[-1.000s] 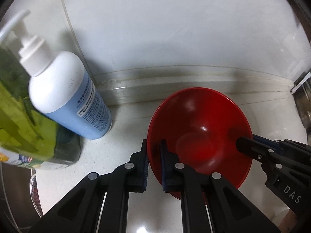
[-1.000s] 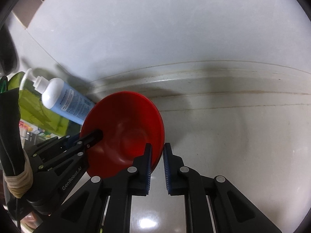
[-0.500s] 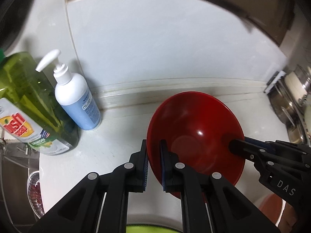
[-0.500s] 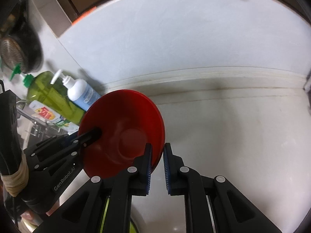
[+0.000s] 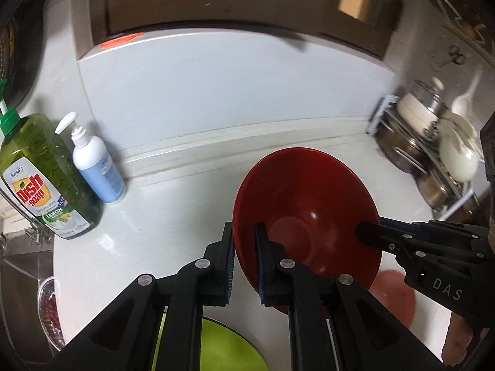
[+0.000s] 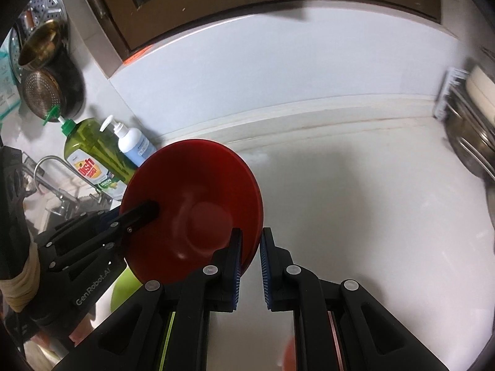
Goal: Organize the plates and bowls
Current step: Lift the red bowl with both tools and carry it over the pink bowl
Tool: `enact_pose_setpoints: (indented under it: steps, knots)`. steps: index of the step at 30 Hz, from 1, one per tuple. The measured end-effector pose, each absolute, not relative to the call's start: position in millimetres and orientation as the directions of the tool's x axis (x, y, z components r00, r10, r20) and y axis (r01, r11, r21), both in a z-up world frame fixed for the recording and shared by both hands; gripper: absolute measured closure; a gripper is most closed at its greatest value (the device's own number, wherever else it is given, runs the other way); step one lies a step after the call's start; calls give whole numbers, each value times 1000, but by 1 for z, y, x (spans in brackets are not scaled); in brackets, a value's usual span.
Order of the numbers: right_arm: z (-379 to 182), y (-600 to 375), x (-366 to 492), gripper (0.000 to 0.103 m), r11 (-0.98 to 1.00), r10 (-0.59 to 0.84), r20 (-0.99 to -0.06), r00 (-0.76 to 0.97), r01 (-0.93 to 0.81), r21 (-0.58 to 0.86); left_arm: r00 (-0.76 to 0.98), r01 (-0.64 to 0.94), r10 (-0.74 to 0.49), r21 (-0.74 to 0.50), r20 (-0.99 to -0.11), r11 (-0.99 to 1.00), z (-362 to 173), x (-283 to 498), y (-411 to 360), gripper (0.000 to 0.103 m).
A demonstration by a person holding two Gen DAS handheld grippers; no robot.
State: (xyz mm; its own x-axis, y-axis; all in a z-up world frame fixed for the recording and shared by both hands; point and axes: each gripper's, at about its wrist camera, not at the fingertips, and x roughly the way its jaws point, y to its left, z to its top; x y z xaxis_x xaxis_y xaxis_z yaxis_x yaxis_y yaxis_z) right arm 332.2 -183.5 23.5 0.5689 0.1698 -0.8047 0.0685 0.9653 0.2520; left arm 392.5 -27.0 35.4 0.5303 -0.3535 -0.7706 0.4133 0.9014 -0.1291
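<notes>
Currently the red bowl [image 5: 306,213] is held clear of the white counter [image 5: 173,216], pinched from two sides. Left gripper [image 5: 244,259]: fingers narrow, clamped across the near-left rim, one pad inside the wall and one outside. Right gripper [image 6: 250,270]: same arrangement on the opposite rim, fingers narrow on the wall. In the left wrist view the right gripper's tip reaches in over the bowl's right edge; in the right wrist view the left gripper's tip reaches in from the left. Bowl is tilted, opening toward the cameras.

Surroundings: dish soap bottle [image 5: 40,179] and pump bottle [image 5: 96,167] stand against the backsplash at the left, well apart from the bowl. Rack of metal pots [image 5: 427,154] at the far right. Below the grippers, a green plate [image 5: 225,346] and a reddish dish [image 5: 393,293], blurred, lie on the near counter.

Judgement on the step: this reads as a two-handed carry toward a stack. To do it well, both grips should move together at matched speed, since any relative twist will lever the smooth rim out of the pads. Level the bowl before lowering. Centre it over the target dish, lower until it seats, then loosen one side at a time. Which dish is the target cannot be told.
</notes>
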Motion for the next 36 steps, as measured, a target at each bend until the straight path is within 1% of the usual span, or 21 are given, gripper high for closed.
enact_pose_setpoints:
  steps: [10, 16, 24, 36]
  knots:
    - [32, -218, 266, 90, 962, 98, -787, 609, 144, 231, 483, 509, -423, -147, -766, 848, 42, 346, -62, 89]
    - [28, -235, 237, 90, 957, 74, -800, 596, 184, 226, 439, 547, -447, -163, -779, 821, 37, 324, -82, 88]
    - [16, -257, 206, 90, 949, 43, -825, 563, 236, 210, 378, 584, -454, -173, -807, 793, 22, 300, -109, 88]
    - [-8, -279, 189, 90, 948, 18, -863, 505, 267, 176, 286, 615, -427, -178, -858, 768, -9, 282, -140, 88]
